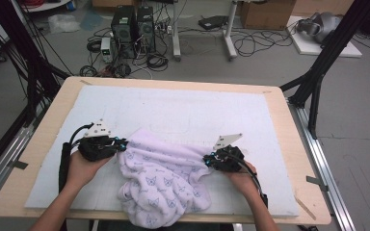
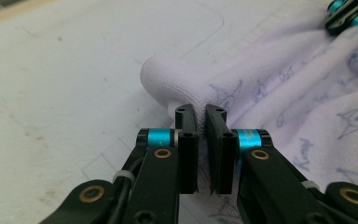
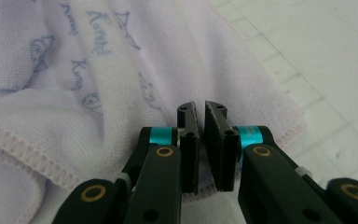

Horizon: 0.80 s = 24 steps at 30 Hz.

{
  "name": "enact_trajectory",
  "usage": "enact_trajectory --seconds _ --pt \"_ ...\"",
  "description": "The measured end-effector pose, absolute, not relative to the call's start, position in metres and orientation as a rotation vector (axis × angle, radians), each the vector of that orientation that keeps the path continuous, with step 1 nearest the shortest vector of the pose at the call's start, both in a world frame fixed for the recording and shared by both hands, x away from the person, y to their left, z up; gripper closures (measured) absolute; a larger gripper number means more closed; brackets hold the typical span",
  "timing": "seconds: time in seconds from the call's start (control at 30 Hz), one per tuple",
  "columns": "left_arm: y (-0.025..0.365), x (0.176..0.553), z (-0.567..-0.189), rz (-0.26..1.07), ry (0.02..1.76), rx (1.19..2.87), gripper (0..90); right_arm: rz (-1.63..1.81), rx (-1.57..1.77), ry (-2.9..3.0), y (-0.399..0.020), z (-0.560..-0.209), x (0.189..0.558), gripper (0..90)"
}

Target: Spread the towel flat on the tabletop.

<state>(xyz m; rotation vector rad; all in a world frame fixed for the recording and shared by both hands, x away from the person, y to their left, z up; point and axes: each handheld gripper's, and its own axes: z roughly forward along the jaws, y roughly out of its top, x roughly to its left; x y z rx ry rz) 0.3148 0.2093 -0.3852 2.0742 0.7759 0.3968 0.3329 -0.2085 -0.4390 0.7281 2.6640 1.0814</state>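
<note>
Left hand-held gripper (image 1: 121,143) is pinching the towel's (image 1: 161,185) left edge, right hand-held gripper (image 1: 207,160) pinching its right edge; towel's bunched up between them on the table's (image 1: 183,103) near side

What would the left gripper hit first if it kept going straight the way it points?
The towel itself: the left gripper is shut on a fold of it, and more bunched cloth lies just ahead. Beyond that, probably the right gripper, though depth is unclear.

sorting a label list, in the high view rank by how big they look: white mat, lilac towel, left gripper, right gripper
1. white mat
2. lilac towel
3. left gripper and right gripper: they look about alike, so no ranking between them.
</note>
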Motion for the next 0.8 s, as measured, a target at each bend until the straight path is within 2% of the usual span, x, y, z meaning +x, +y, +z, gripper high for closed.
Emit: enact_trajectory --seconds 0.1,0.17,0.33,0.47,0.53,0.63,0.7,0.73,0.77,0.8 --pt "0.203 0.311 -0.396 0.277 0.721 2.13 76.3 1.084 0.732 2.67 -0.211 -0.439 0.334 84.1" --pt "0.201 0.311 -0.405 0.24 0.709 2.163 68.3 1.079 0.748 2.67 -0.218 -0.439 0.333 86.7" --pt "0.209 0.316 -0.412 0.202 0.734 2.132 59.8 1.045 0.793 2.634 -0.237 -0.435 0.329 88.8" --pt "0.216 0.326 -0.406 0.211 0.763 2.081 61.3 1.091 0.818 2.591 -0.241 -0.431 0.328 78.7" --pt "0.215 0.334 -0.406 0.231 0.791 2.075 62.0 1.107 0.816 2.584 -0.239 -0.432 0.33 70.1" --pt "0.207 0.344 -0.415 0.208 0.831 2.089 56.7 1.075 0.833 2.584 -0.233 -0.437 0.335 60.6" --pt "0.199 0.349 -0.424 0.178 0.835 2.128 55.9 1.066 0.851 2.594 -0.23 -0.442 0.34 60.8" --pt "0.195 0.351 -0.428 0.154 0.822 2.151 72.1 1.114 0.85 2.608 -0.23 -0.442 0.343 75.3" --pt "0.192 0.351 -0.431 0.149 0.799 2.181 72.1 1.114 0.85 2.608 -0.23 -0.442 0.343 75.3" --pt "0.189 0.351 -0.432 0.164 0.793 2.196 80.6 1.119 0.83 2.615 -0.228 -0.442 0.344 83.1"
